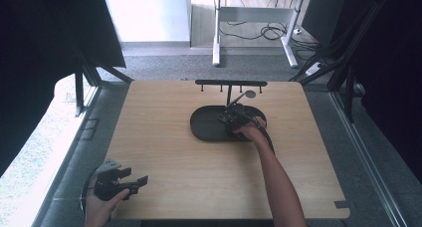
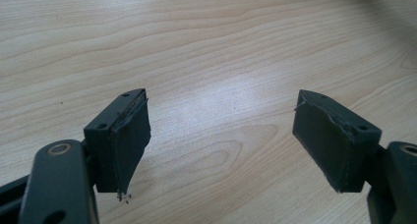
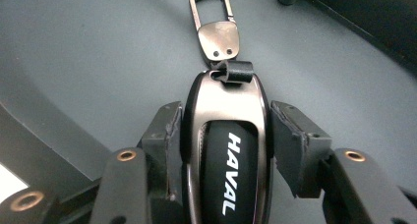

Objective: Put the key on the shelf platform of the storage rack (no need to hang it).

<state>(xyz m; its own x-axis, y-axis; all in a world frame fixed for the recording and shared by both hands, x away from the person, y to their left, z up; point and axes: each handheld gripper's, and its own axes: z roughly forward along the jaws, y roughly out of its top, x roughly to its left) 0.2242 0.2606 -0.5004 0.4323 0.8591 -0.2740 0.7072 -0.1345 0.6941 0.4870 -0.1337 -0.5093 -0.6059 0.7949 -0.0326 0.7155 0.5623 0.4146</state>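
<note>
A dark metal key fob lettered HAVAL, with a carabiner clip at its far end, lies on the black oval tray. My right gripper straddles the fob: its jaws flank both sides, and a thin gap shows at the right pad. In the high view this gripper sits over the tray at the table's middle rear. My left gripper rests at the table's front left corner, and in its own view the left gripper has its jaws wide apart over bare wood.
A black rack with several small hooks stands on a post just behind the tray. The wooden table is bordered by grey floor, with dark frame struts to the left and right. A desk frame and cables lie beyond.
</note>
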